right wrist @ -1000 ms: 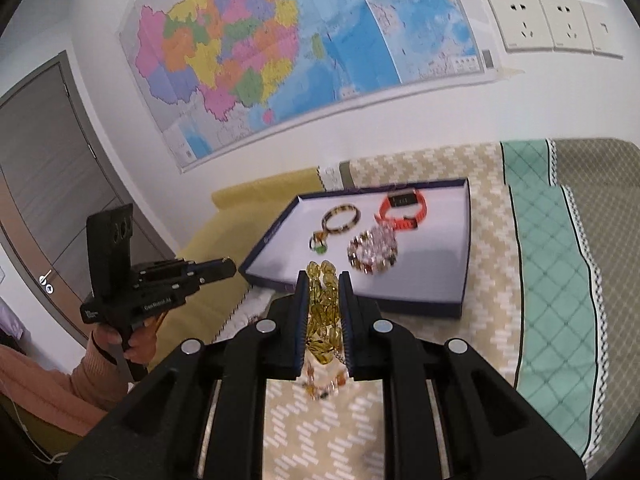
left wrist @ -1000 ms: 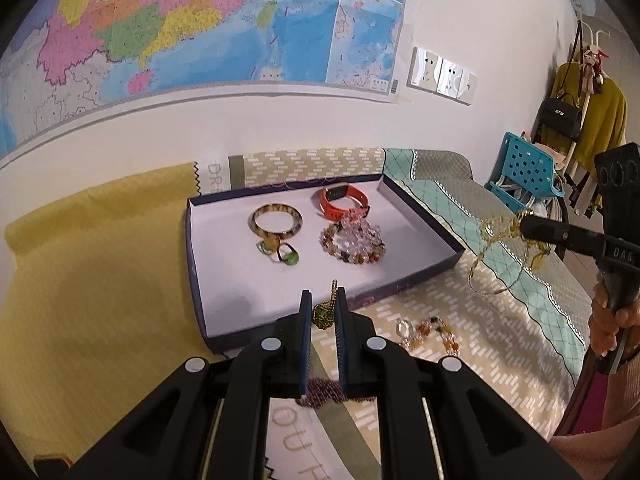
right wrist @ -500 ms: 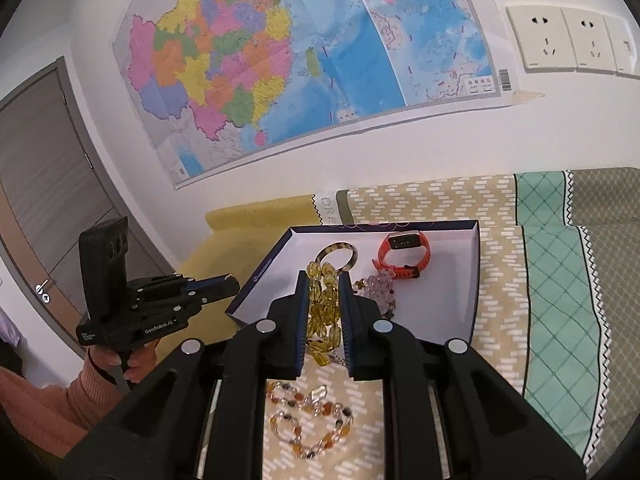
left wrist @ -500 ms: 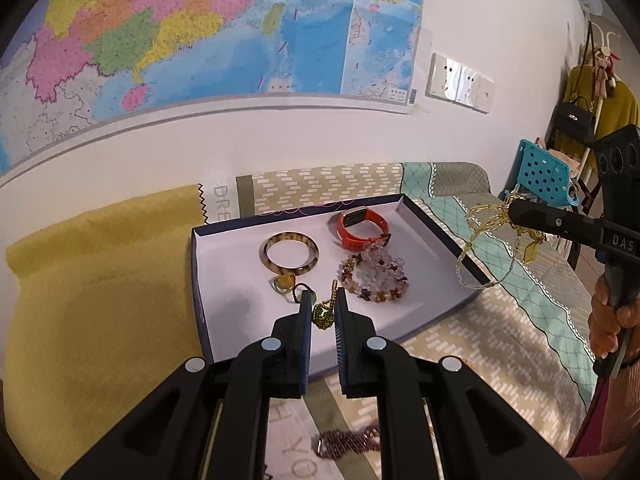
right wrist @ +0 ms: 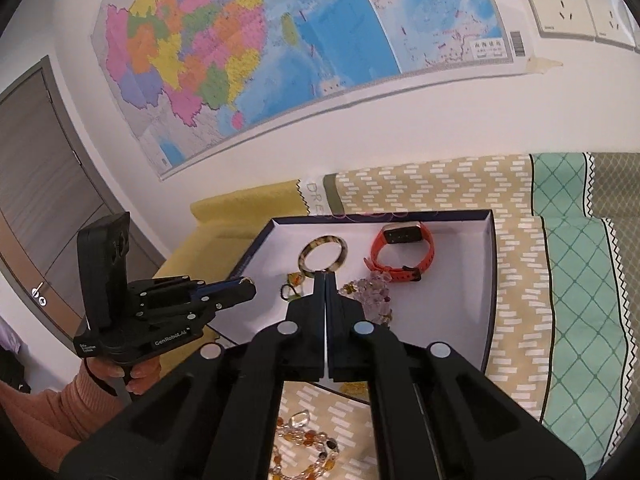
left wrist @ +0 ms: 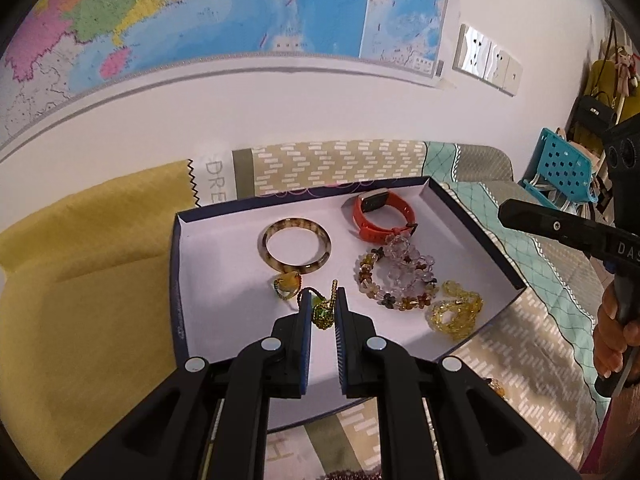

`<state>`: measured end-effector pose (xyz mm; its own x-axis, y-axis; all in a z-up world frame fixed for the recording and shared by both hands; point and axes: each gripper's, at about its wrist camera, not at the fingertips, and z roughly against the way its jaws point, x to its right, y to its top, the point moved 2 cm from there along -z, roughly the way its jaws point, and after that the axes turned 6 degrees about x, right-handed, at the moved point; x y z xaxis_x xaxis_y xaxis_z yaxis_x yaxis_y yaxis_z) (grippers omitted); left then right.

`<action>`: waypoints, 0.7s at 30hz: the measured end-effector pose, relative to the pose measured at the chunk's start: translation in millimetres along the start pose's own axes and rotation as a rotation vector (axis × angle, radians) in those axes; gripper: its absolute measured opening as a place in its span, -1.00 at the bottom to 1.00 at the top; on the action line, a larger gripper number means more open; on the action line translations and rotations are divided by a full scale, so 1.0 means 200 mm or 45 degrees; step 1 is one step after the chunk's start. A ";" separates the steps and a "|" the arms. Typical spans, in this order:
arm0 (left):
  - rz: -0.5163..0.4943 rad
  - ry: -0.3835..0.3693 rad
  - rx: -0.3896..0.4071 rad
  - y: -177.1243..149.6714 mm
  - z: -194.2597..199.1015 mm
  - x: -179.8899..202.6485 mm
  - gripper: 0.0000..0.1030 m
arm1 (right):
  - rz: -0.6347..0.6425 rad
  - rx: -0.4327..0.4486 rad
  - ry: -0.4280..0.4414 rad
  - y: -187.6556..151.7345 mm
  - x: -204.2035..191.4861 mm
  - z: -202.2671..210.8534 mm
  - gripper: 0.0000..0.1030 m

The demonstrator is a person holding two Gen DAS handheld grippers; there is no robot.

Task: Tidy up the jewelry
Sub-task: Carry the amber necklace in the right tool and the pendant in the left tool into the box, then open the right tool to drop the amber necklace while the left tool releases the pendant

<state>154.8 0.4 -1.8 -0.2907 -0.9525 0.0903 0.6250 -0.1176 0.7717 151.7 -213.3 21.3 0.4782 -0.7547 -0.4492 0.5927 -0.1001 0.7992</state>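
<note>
A shallow blue box with a white floor lies on the patterned cloth. In it lie a tortoiseshell bangle, an orange watch, a clear beaded bracelet, a yellow ring and a yellow bead necklace. My left gripper is shut on a green beaded piece and holds it over the box floor. My right gripper is shut and empty above the box. It also shows in the left wrist view.
An amber bead bracelet lies on the cloth in front of the box. A dark purple bead string lies under my left gripper. A yellow cloth covers the left side. The wall with a map stands close behind.
The yellow bead necklace left my right gripper and now lies in the box's front right corner; the right jaws closed fully. My left gripper moved forward over the box with the green piece.
</note>
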 end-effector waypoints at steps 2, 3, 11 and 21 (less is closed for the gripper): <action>-0.005 -0.005 -0.010 -0.01 -0.02 0.00 -0.82 | -0.009 -0.016 -0.007 -0.02 0.02 -0.01 -0.98; -0.008 -0.005 -0.014 -0.01 -0.02 0.01 -0.82 | -0.017 -0.028 -0.008 -0.03 0.03 -0.02 -0.98; -0.025 0.004 -0.063 -0.04 -0.08 0.02 -0.81 | -0.067 -0.046 -0.001 -0.10 0.07 0.00 -0.88; -0.038 0.050 -0.101 -0.06 -0.12 0.03 -0.77 | -0.086 -0.095 0.018 -0.21 0.07 -0.01 -0.82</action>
<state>162.8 -9.6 -25.2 -0.2827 -0.9583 0.0422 0.6724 -0.1666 0.7212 134.5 -218.3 -18.1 0.4438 -0.7388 -0.5072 0.6706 -0.1017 0.7348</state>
